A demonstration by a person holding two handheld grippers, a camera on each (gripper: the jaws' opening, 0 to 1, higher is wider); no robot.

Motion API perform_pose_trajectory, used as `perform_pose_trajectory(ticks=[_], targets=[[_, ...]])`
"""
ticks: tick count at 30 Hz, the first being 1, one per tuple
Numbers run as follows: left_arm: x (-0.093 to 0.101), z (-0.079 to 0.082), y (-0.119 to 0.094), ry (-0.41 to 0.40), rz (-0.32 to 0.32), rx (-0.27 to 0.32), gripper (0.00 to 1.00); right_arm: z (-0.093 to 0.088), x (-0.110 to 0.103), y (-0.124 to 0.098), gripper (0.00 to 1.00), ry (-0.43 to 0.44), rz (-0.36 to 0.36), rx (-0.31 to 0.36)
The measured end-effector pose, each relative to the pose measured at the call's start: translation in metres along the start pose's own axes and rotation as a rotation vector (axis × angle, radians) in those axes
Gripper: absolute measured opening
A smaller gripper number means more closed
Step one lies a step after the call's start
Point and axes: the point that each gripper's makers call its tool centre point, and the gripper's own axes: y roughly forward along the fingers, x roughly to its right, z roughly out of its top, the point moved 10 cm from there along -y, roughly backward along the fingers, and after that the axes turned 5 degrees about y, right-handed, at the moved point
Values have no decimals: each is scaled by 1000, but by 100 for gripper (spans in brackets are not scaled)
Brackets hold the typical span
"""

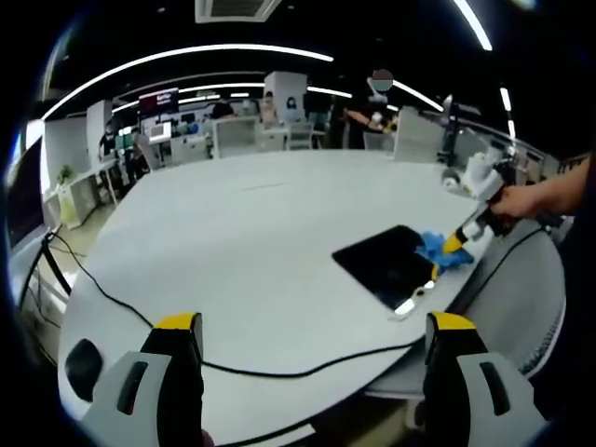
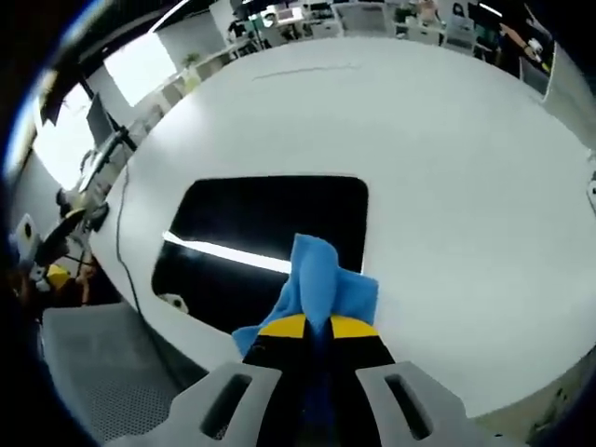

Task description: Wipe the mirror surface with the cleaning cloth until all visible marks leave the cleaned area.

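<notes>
a wide pale round table (image 1: pixel 251 242) takes up most of the left gripper view, with an open office of desks and people along the top of the frame. a black cable (image 1: pixel 121 303) trails across the table's lower left and runs on toward lower centre.

the mirror (image 2: pixel 270 237), a dark rounded rectangle, lies flat near the table edge. in the right gripper view it sits at centre, straight ahead of my jaws and just above them, a bright strip of reflected ceiling light crossing its lower half. its long axis runs left to right across that frame. in the left gripper view it (image 1: pixel 391 265) lies right of centre, well apart from my left jaws.

the blue cleaning cloth (image 2: pixel 321 279) rests on the mirror's lower right part in the right gripper view, bunched and standing up ahead of the jaw tips.

my right gripper (image 2: pixel 317 328) is pinching the cloth, yellow tips pressed together on its lower fold. in the left gripper view it (image 1: pixel 453 245) reaches in from the right, held in my hand (image 1: pixel 526 200), tips down at the mirror's right edge.

my left gripper (image 1: pixel 315 326) is spread wide with nothing between its jaws, hanging over the near table edge at the bottom of its frame.

by my reckoning the right arm is the nearer one, and the unwiped glass lies up and to the left of the cloth.
</notes>
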Motion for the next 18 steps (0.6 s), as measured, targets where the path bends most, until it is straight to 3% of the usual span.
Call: perform_pose_trajectory(ticks=[8, 18], targets=[[-3, -2, -3, -4, 1, -3, 100, 1, -14, 2, 2, -55, -15, -10], [-6, -6, -9, -11, 0, -13, 100, 5, -30, 8, 2, -44, 1, -22]])
